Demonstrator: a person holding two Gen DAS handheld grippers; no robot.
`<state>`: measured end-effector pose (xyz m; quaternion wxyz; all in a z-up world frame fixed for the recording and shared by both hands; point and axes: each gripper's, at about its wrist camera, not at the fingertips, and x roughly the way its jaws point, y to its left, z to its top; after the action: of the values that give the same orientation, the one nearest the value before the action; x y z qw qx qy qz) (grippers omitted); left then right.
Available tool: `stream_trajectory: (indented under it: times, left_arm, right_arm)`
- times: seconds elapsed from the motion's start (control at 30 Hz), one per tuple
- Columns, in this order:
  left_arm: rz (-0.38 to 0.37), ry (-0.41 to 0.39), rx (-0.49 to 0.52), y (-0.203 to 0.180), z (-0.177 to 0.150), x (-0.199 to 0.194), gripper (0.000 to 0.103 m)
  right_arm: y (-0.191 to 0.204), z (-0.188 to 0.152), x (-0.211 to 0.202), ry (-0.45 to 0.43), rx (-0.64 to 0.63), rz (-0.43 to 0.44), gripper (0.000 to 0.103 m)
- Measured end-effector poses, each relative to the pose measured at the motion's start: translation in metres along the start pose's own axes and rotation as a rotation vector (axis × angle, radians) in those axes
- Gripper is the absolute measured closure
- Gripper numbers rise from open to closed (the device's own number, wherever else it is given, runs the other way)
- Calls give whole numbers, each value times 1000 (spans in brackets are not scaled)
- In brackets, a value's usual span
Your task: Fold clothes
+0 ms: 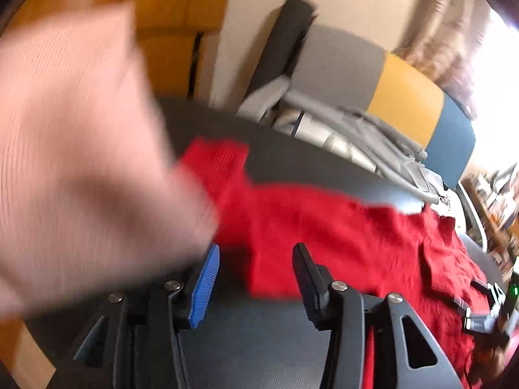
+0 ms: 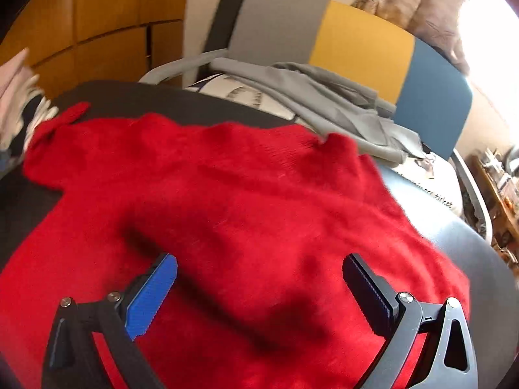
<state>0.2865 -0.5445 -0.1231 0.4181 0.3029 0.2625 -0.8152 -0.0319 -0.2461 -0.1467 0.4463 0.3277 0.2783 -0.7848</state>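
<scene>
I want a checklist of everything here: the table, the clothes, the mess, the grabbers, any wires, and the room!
Surface: dark table, mostly covered.
Job's things: red sweater spread on the table, one sleeve stretched out; blurred pink cloth close to the left camera.
Clutter: grey garment and printed cloth heaped on the chair.
Grippers: left gripper open, nothing between its jaws; right gripper open over the sweater.
Cables: nothing seen.
Surroundings: chair with grey, yellow and blue back; wooden cabinets; bright window.
</scene>
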Motion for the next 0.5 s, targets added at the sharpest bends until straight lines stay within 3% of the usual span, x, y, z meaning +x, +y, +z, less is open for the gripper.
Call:
stream_trajectory:
  times: [0.1, 0.27, 0.4, 0.5]
  left_arm:
    - [70, 62, 55, -18, 47, 26, 43]
    - [285, 336, 113, -24, 108, 123, 42]
    - [387, 503, 150, -18, 118, 183, 42]
    - [476, 554, 216, -17, 109, 203, 42]
  right_arm:
    - [10, -9, 1, 1, 8, 40, 0]
    - [18, -23, 6, -16, 11, 104, 0]
    - [16, -27, 10, -13, 33, 140, 0]
    - [12, -29, 14, -1, 64, 164, 0]
